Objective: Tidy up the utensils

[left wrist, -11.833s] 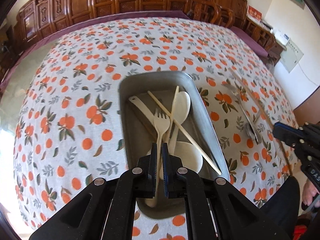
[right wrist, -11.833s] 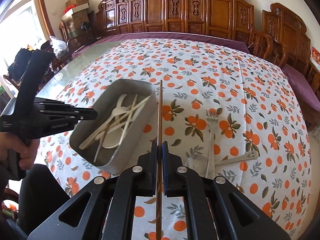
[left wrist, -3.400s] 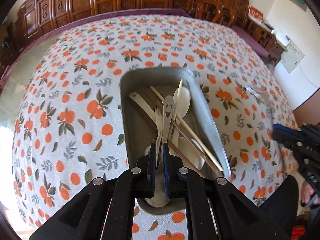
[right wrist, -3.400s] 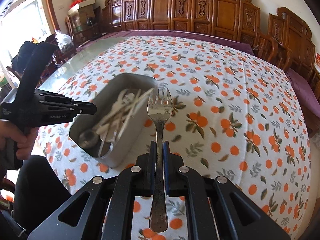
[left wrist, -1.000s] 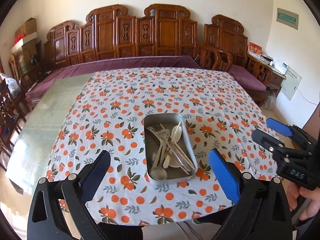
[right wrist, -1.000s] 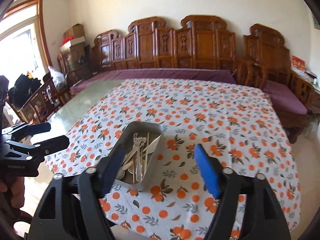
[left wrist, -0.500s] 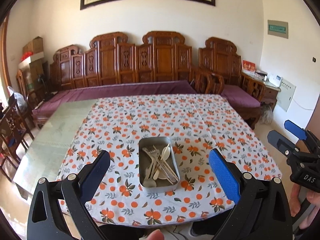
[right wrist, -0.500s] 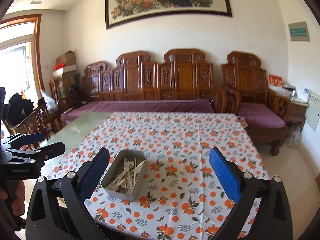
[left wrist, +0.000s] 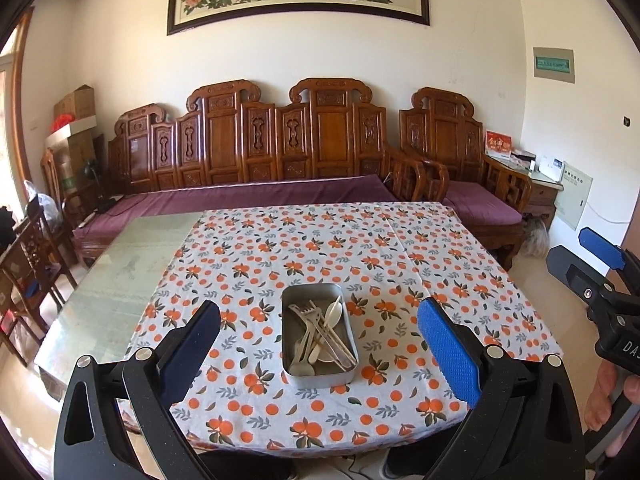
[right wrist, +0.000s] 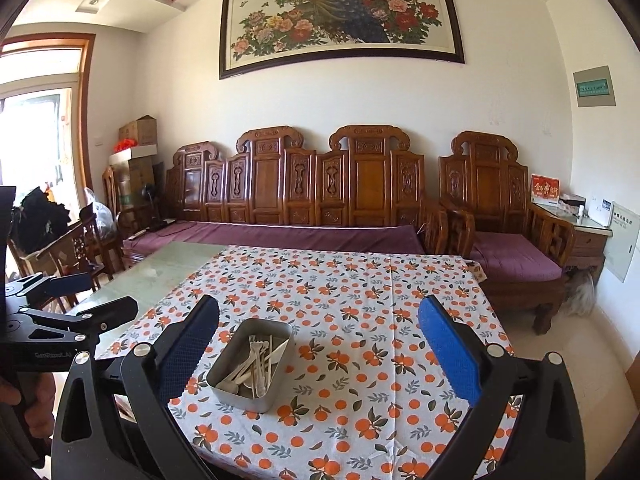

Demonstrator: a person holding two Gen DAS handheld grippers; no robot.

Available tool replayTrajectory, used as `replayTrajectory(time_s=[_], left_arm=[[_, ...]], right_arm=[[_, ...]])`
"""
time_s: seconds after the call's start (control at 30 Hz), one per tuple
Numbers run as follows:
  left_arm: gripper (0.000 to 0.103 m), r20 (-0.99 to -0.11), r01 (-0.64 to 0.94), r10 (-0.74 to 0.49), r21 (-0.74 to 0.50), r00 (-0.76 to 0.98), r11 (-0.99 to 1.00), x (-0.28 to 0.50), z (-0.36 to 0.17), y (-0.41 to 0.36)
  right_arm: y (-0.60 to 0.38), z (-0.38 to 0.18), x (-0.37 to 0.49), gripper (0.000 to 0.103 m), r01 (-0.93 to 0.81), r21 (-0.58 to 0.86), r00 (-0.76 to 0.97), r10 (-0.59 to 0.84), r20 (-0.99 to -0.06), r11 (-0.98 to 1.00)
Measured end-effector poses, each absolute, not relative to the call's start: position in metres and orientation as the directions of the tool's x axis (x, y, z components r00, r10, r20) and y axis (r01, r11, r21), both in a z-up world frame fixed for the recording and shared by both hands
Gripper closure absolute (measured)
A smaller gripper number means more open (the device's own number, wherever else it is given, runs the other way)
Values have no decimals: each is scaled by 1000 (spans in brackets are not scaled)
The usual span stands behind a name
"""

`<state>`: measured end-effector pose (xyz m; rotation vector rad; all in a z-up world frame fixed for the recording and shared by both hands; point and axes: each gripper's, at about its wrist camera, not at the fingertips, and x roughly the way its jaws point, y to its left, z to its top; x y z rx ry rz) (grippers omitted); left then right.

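Note:
A rectangular metal tray point(left wrist: 288, 360) point(right wrist: 224, 360) sits near the front of the table and holds several utensils point(left wrist: 320, 332) point(right wrist: 256, 364): cream plastic spoons and forks, metal forks and chopsticks. My left gripper point(left wrist: 318, 350) hangs well back from the tray and above it, jaws wide open and empty. My right gripper point(right wrist: 318, 350) is likewise drawn back, wide open, with nothing between its blue pads point(right wrist: 448, 356). Each gripper shows at the edge of the other's view, held in a hand: the right one point(left wrist: 596, 276), the left one point(right wrist: 76, 300).
An orange-patterned cloth point(left wrist: 320, 240) covers most of a glass-topped table point(left wrist: 132, 264). Behind it stands a carved wooden bench with purple cushions point(left wrist: 248, 200). Wooden chairs point(right wrist: 80, 252) and stacked boxes are at the left, a side cabinet point(left wrist: 540, 192) at the right.
Both grippers have pulled back and up from the tray, so the tray looks smaller and the wall painting has come into view. The right jaws widened a little early on.

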<state>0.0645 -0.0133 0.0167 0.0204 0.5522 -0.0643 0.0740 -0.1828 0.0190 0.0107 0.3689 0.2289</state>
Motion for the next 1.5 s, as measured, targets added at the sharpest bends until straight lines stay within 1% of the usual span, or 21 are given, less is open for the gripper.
replayTrajectory(time_s=[1.5], left_arm=[[8,-498,42,-44,-17,866,999,57,25,-10]], right_arm=[[-179,16,73,3,-219,58,906,225,-357,974]])
